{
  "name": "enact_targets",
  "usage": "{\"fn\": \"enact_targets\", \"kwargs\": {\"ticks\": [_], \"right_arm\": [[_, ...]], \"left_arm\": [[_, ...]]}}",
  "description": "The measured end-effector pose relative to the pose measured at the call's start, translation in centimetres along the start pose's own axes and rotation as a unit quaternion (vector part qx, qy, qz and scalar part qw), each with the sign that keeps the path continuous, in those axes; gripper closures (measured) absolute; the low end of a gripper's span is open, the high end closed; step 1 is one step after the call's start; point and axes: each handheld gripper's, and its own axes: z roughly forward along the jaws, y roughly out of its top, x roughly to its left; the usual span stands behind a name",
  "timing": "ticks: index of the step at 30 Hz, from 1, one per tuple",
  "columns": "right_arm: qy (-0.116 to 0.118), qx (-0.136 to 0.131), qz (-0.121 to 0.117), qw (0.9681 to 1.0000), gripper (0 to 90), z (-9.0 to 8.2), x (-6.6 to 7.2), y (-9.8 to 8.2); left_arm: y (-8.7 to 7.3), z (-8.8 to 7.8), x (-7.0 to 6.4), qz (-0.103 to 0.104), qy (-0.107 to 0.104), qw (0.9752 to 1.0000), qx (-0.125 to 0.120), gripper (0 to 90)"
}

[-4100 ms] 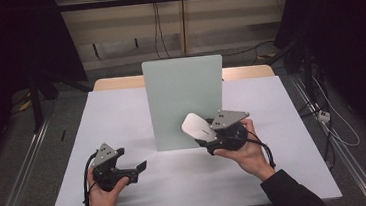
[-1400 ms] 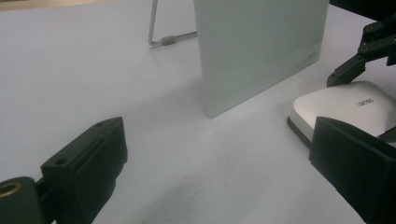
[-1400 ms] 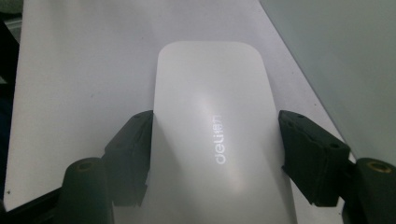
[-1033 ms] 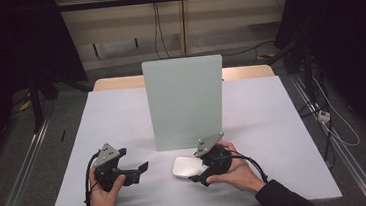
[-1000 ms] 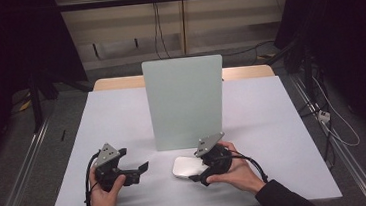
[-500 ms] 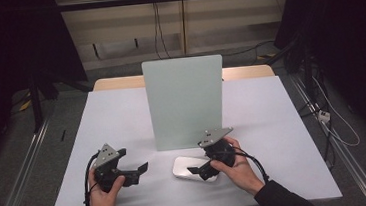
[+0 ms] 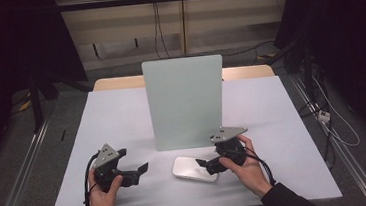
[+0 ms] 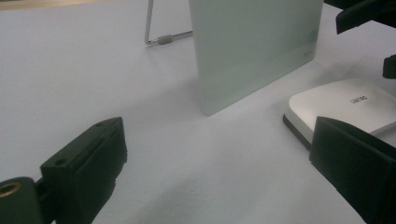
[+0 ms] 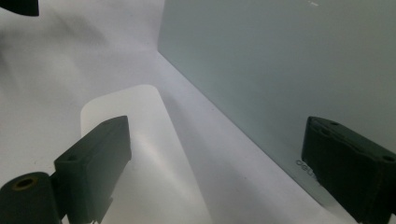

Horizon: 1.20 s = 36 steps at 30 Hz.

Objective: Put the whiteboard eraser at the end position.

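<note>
Right claw (image 7: 207, 163): jaws spread wide, pinching nothing, tips just beside the right end of the white mouse-like device (image 7: 194, 169). In the right gripper view, device's pale top sits between and below the jaws, no contact visible.

Left claw (image 7: 136, 171): also spread, empty, resting low on the bench (image 7: 122, 118), pointed toward the device, near but apart.

Device: flat on the bench, in front of the upright frosted panel (image 7: 185, 103), close to its foot but not touching. White glossy top, dark base band, small printed mark on top seen in the left gripper view (image 8: 345, 105).

Handling, as judgement:
- Looks light, rigid plastic shell. No flex expected.
- Smooth curved top, likely slippery; top-down pinch probably slides off.
- Best hold: across the long side edges, low, near the dark base band, mid-length for balance.
- Low profile, so jaws need to come down nearly to bench level.
- Panel probably glass or acrylic on a wire prop (image 8: 161, 39); could tip or chip if bumped. Worth approaching from the near side.

Containers: none in view, nothing held in anything.
</note>
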Motion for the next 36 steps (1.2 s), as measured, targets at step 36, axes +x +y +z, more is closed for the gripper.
{"fn": "enact_targets", "kwargs": {"ticks": [36], "right_arm": [[-0.158, -0.073, 0.118, 0.9777, 11.2, -7.7, -5.1, -7.6]], "left_arm": [[-0.1, -0.4, -0.1, -0.006, 0.020, 0.9998, -0.003, 5.1]]}}
